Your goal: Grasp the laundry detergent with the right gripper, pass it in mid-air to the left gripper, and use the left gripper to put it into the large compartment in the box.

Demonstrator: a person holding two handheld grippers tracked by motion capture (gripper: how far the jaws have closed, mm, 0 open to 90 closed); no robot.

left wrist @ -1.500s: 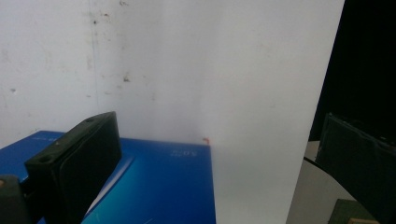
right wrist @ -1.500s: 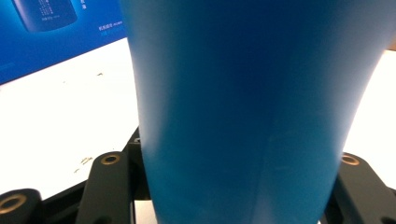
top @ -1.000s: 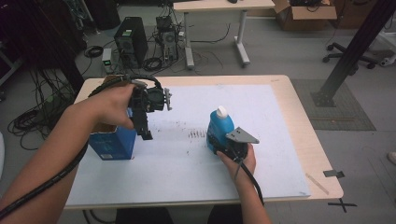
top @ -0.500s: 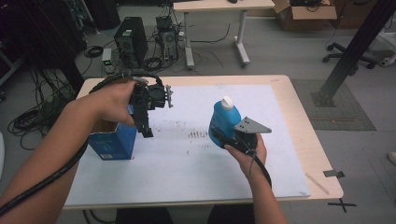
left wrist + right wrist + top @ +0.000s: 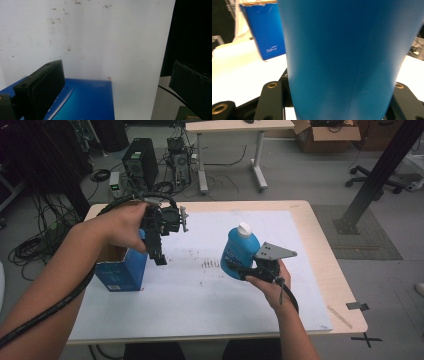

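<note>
A blue bottle [image 5: 239, 251] with a white cap [image 5: 243, 228] hangs upright above the white mat [image 5: 210, 290], with my right gripper [image 5: 240, 270] shut on its lower body. In the right gripper view the bottle [image 5: 344, 50] sits between both black jaws. An open blue carton [image 5: 121, 270] stands at the mat's left. My left gripper [image 5: 159, 254] points down just right of the carton, above the mat. In the left gripper view my left gripper [image 5: 117, 75] is open, with its jaws far apart and nothing between them. The carton's blue side [image 5: 85, 100] lies below.
The mat covers most of a light wooden table [image 5: 325, 255]; faint dark marks [image 5: 210, 264] speckle its middle. The carton [image 5: 263, 30] stands beyond the bottle in the right gripper view. On the floor behind are a computer tower [image 5: 135, 155], cables and another table's legs [image 5: 202, 165].
My right gripper has lifted the blue bottle off the mat and carried it slightly up and away. The left gripper has stayed almost still by the carton.
</note>
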